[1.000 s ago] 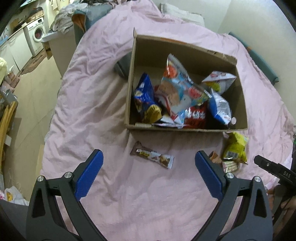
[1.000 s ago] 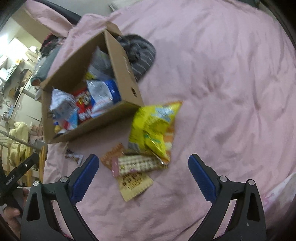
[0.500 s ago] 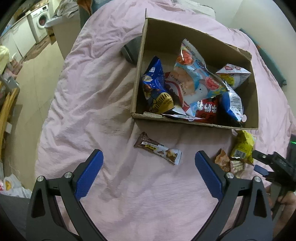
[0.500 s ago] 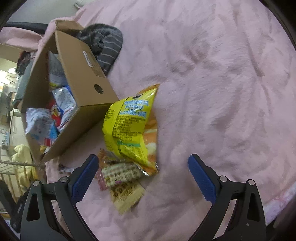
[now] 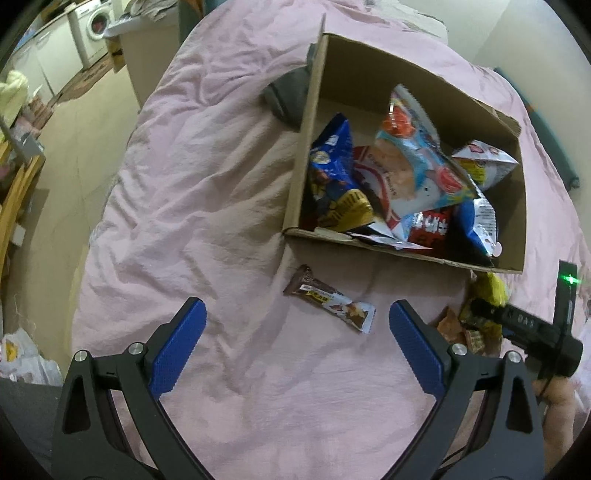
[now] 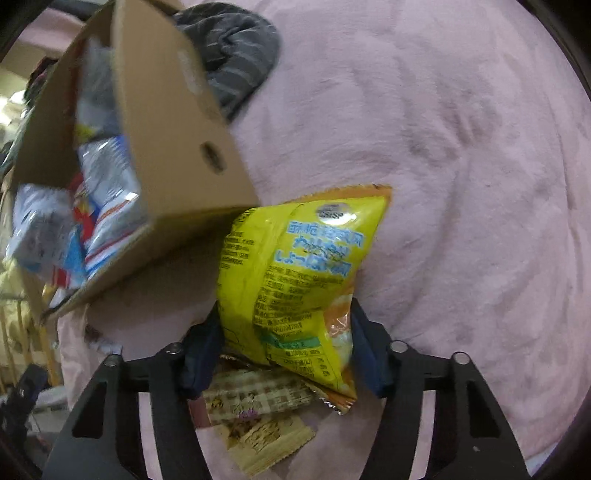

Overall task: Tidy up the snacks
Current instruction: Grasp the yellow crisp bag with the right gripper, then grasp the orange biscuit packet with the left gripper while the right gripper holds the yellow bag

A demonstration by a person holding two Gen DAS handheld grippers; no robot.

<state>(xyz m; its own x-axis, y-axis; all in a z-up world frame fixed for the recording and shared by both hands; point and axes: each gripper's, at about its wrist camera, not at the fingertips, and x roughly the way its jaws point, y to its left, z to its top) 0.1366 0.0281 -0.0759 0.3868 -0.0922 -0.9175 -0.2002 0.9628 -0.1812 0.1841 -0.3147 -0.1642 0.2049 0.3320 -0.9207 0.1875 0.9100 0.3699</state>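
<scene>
A cardboard box (image 5: 295, 166) with several snack bags in it lies on the pink bedspread (image 5: 192, 192). In front of it lies a brown chocolate bar (image 5: 328, 306); my left gripper (image 5: 297, 310) hangs open just above and short of it. A yellow snack bag (image 6: 303, 266) leans by the box corner (image 6: 177, 129). My right gripper (image 6: 284, 317) is closing on its lower half, both blue pads touching its sides. Two small checked wrappers (image 6: 255, 398) lie under the bag. The left wrist view shows the yellow bag (image 5: 491, 288) at its right edge.
A grey striped garment (image 6: 236, 55) lies behind the box. The bed's left edge drops to a beige floor (image 5: 74, 147) with a washing machine (image 5: 92, 29) beyond. A plastic bag (image 5: 22, 362) sits on the floor at lower left. Bare pink bedspread stretches right of the yellow bag.
My right gripper came down over the yellow bag and its jaws went from wide apart to pressing against the bag's sides. The left gripper drifted slightly closer to the chocolate bar, jaws unchanged.
</scene>
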